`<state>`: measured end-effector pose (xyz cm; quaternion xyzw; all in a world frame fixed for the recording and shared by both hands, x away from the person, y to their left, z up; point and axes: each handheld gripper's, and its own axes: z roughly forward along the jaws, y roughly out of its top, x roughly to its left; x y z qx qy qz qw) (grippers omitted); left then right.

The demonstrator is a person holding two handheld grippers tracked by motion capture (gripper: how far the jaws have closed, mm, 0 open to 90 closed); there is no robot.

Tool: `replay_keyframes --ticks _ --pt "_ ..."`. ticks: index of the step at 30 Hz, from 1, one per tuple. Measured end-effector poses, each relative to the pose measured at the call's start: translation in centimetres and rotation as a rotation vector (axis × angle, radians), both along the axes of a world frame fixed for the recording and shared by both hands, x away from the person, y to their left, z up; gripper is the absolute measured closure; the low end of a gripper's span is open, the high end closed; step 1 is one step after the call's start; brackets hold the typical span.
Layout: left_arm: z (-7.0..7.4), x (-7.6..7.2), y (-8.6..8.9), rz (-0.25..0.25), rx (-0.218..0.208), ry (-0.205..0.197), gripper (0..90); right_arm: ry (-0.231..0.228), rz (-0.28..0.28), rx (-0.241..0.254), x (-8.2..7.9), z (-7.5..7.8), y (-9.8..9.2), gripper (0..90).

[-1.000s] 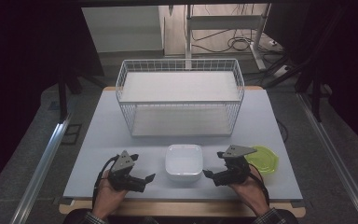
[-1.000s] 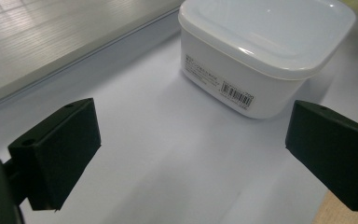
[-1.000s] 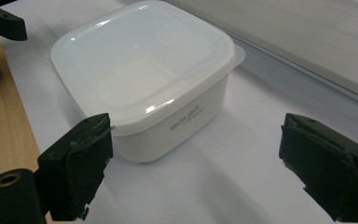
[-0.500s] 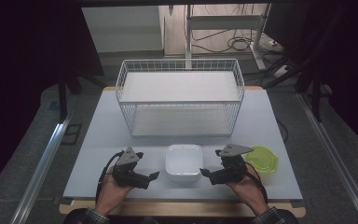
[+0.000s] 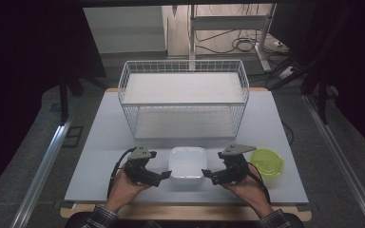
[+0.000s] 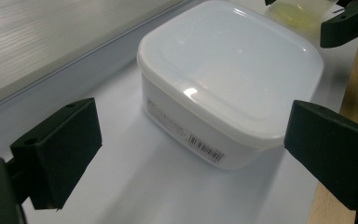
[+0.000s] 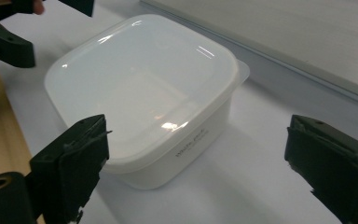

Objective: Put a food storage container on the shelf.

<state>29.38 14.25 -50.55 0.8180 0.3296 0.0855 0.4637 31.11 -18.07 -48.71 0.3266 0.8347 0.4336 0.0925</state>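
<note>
A white square plastic container [image 5: 187,164] with its lid on sits near the table's front edge, between my two grippers. My left gripper [image 5: 162,178] is open at its left side, jaws pointing at it. In the left gripper view the container [image 6: 228,74] lies just ahead of the left gripper [image 6: 191,140], with one wide-spread jaw on either side and nothing held. My right gripper [image 5: 208,174] is open at the container's right side. In the right gripper view the container [image 7: 140,88] reaches in between the spread jaws of the right gripper [image 7: 198,161], and no contact shows.
A white wire basket [image 5: 183,102] stands across the back middle of the table [image 5: 100,142]. A yellow-green round lid or dish [image 5: 267,162] lies right of my right hand, and it appears again as the green dish [image 6: 298,11]. The wooden table edge [image 7: 2,135] runs close by.
Both grippers have closed in on the white container from either side, the left one moving right and the right one left. Their jaws have stayed open.
</note>
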Motion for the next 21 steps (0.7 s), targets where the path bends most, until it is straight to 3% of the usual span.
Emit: replay_keyframes --ticks 7,15,21 --pt "-0.3 1.2 -1.1 -0.025 -0.003 0.028 4.0 0.055 0.021 0.026 0.7 -0.1 0.5 11.1" --pt "-0.9 2.4 -1.6 -0.065 -0.053 0.098 3.7 0.125 0.052 0.036 2.0 -0.8 1.5 12.1" --pt "-1.2 2.6 -1.5 -0.100 -0.093 0.152 7.2 0.184 0.079 0.064 2.7 -1.0 1.9 18.9"
